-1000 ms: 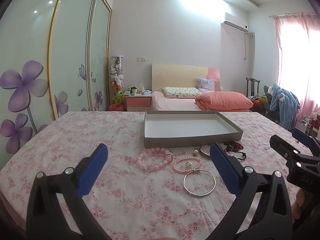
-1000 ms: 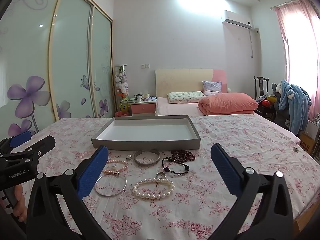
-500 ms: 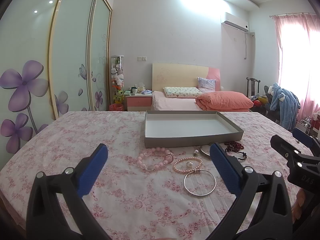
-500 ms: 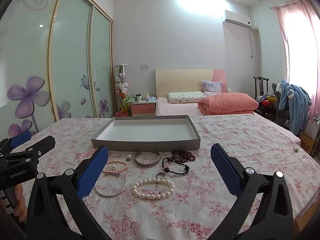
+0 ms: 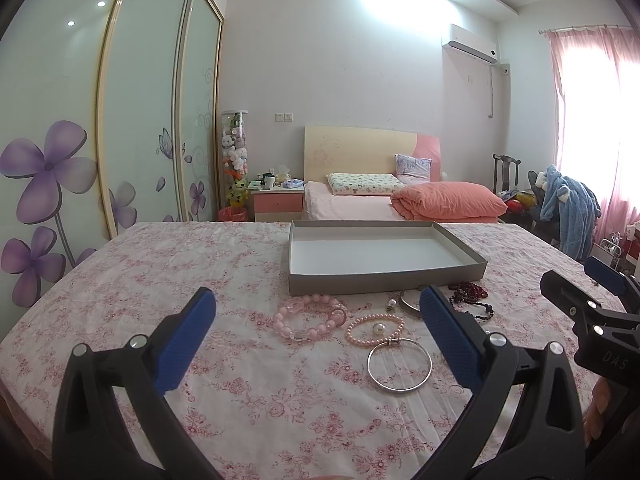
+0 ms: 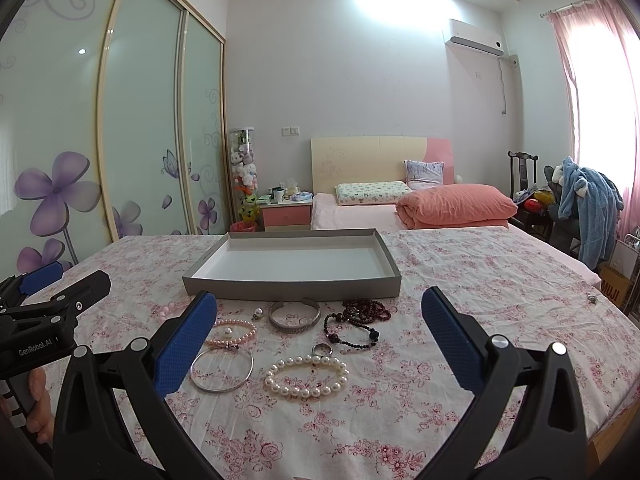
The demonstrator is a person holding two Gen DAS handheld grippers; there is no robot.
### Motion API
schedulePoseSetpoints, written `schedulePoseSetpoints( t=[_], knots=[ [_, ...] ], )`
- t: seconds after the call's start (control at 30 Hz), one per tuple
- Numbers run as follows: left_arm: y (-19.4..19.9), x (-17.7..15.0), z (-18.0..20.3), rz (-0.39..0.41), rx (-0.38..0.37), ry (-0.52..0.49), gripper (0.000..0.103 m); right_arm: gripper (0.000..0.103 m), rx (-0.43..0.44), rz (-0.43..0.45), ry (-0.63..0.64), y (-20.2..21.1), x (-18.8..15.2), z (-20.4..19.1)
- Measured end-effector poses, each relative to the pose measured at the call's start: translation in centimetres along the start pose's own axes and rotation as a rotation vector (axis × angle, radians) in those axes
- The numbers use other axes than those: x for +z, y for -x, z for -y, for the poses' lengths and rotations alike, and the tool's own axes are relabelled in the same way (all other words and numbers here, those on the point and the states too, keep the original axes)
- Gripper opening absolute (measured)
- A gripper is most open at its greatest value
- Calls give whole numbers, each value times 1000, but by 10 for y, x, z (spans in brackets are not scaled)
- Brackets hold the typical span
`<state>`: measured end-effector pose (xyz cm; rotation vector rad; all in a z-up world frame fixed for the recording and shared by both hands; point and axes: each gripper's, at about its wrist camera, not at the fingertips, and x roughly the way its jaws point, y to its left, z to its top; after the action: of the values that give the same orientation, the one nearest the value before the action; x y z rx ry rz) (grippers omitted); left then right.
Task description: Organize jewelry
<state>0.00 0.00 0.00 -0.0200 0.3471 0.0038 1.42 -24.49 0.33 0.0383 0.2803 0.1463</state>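
Bedroom light from the pink-curtained window falls across a wide surface covered in a pink rose-print cloth (image 6: 460, 280), and that is where I am working. Toward the far side sits the shallow grey cardboard tray with a white floor (image 6: 296, 290), nothing in it; every piece of jewelry lies loose on the cloth just in front of its near wall.

My left gripper (image 5: 316, 336) hovers with its blue pads wide apart and nothing between them. Straight ahead of it lies the chunky pink bead bracelet (image 5: 310, 318), with the small pink pearl bracelet (image 5: 375, 330) and the thin silver bangle (image 5: 400, 365) off toward its right finger. My right gripper (image 6: 320, 334) is likewise spread and holding nothing; the white pearl bracelet (image 6: 306, 376) lies flat almost centred between its fingers, nearest of all, with a small silver ring (image 6: 322, 349) touching its far edge.

Beyond those sit the open silver cuff (image 6: 294, 318), the black bead strand (image 6: 352, 334) and the dark red bead heap (image 6: 366, 309), these last two close together, so I judge they could snag. The tray's near wall stands between every piece and its floor, so I expect each one must be lifted over.
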Motion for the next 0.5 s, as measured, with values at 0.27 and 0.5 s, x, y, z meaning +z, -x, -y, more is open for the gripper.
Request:
schedulePoseSetpoints(
  t=[0.27,0.5],
  knots=[
    [0,0,0,-1,0,0,99,101,0,-1,0,-1,-1,0],
    [0,0,0,-2,0,-1,99,101,0,-2,-1,0,-2,0]
  ],
)
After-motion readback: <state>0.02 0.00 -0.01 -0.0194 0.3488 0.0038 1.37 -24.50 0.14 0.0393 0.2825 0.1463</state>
